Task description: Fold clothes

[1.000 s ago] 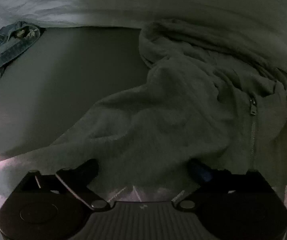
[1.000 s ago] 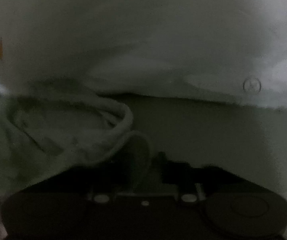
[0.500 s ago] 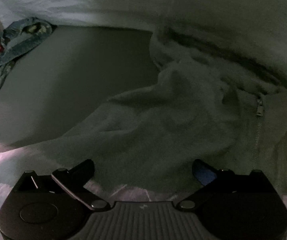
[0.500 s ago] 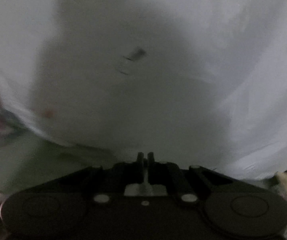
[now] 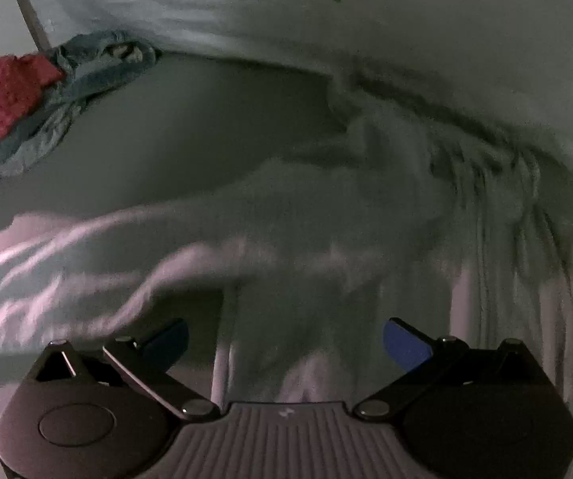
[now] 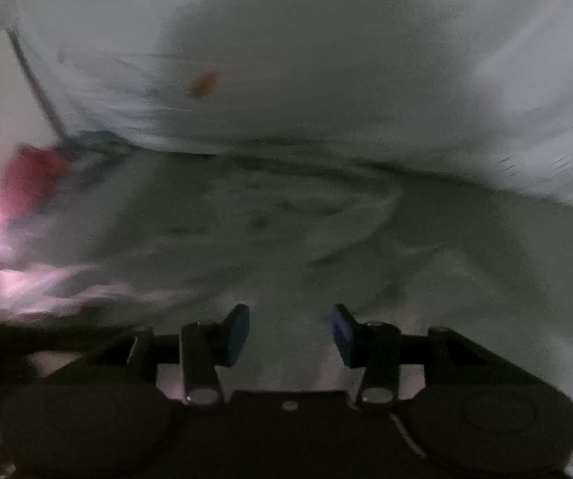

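Observation:
A pale grey fleece jacket lies spread and bunched on the bed, filling the middle and right of the left wrist view. My left gripper is open wide, with blue pads, just above the jacket's near edge and holding nothing. In the blurred right wrist view the same jacket lies ahead. My right gripper is open over the cloth and holds nothing.
A white quilt with a carrot print piles along the far side and fills the top of the right wrist view. A blue patterned garment and a red knit piece lie at the far left on the grey sheet.
My right gripper was shut and has opened, swinging from the quilt down to the jacket. My left gripper stayed open and drew back; the jacket now lies flatter ahead.

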{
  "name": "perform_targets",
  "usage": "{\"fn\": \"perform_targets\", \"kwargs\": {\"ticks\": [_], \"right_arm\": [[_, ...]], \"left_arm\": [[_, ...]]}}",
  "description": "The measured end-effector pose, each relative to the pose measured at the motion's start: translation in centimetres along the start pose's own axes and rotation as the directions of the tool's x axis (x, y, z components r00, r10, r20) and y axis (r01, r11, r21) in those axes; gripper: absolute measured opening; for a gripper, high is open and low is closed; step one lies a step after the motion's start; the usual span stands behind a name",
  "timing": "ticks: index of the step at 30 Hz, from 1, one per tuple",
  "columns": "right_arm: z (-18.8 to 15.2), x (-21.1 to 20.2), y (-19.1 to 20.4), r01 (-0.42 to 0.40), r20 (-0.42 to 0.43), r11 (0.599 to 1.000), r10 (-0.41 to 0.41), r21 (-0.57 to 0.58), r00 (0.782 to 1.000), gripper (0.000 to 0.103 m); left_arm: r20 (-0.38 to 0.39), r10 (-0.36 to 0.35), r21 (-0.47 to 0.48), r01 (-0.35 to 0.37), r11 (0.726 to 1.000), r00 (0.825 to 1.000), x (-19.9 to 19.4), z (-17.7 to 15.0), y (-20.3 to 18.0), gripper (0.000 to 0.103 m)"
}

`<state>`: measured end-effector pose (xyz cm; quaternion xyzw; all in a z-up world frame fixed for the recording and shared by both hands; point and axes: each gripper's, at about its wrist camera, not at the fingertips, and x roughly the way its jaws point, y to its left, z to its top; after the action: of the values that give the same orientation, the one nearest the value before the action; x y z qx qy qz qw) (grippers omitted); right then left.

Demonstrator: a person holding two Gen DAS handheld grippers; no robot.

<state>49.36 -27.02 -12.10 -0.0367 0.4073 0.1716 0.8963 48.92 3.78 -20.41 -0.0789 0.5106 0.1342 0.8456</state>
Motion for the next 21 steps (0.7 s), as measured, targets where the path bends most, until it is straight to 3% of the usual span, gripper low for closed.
{"fn": "perform_targets", "kwargs": {"ticks": [4,7,19,20,21], "right_arm": [[0.5,1.9,-4.7,0.061,-0.027,0.982,-0.057,0.177,0.998,0.046],[0.3,3.5,-8.0,0.054,-0.043,0.943,-0.043,0.327,0.998,0.041],[3.5,12.3,-10.1,0.173,-0.073,0.916,-0.158,0.361,0.985,0.039],[3.8,13.2,-10.0,0.194,-0.090,0.920,-0.174,0.340,0.981,0.037],[3.9,13.8,-9.9,0.221,-0.115,0.923,-0.194,0.316,0.974,0.026]], "left_arm": [[-0.124,0.008,0.041,-0.003,0.999,0.992,2.1,-3.1,-1.0,0.103],[-0.114,0.005,0.028,-0.002,1.000,0.993,2.6,-3.2,-1.0,0.103],[-0.179,0.017,-0.009,-0.019,1.000,0.984,4.3,-1.2,-1.2,0.103],[-0.184,0.017,-0.009,-0.019,1.000,0.983,4.4,-1.1,-1.2,0.103],[-0.188,0.017,-0.012,-0.020,1.000,0.982,4.5,-1.0,-1.2,0.103]]}}
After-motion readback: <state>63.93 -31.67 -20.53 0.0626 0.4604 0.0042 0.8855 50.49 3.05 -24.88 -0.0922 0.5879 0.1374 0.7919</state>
